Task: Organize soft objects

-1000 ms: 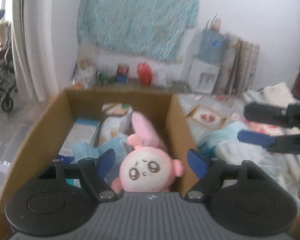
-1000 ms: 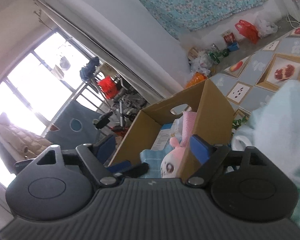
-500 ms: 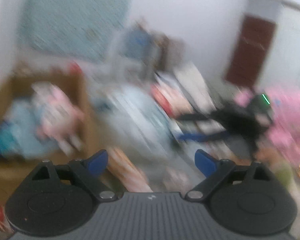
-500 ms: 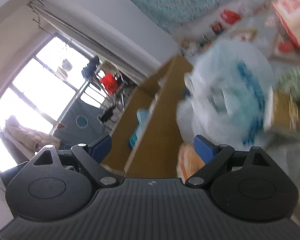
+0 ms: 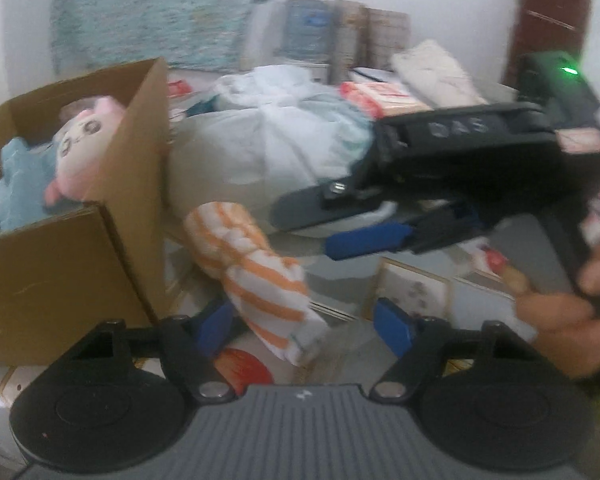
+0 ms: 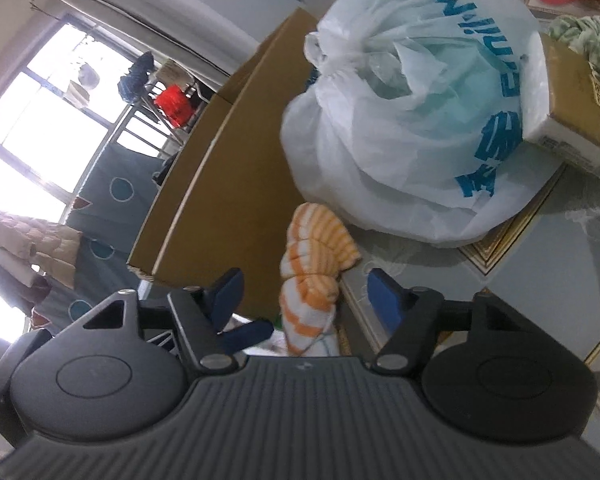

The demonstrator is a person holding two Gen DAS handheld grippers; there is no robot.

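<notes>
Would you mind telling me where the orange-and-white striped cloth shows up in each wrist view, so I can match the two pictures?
Left wrist: the striped cloth lies lower centre, just right of the cardboard box.
Right wrist: the striped cloth sits lower centre, under the white plastic bag.
Shared landmark: the cardboard box, left of the cloth in both.

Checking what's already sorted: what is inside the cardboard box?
Inside the cardboard box a pink-and-white plush toy lies against light blue soft fabric. The box's front wall hides whatever lies lower down.

Window point(image 6: 40, 120), dark door point(image 5: 552, 12), patterned floor tiles point(image 6: 540, 280)
</notes>
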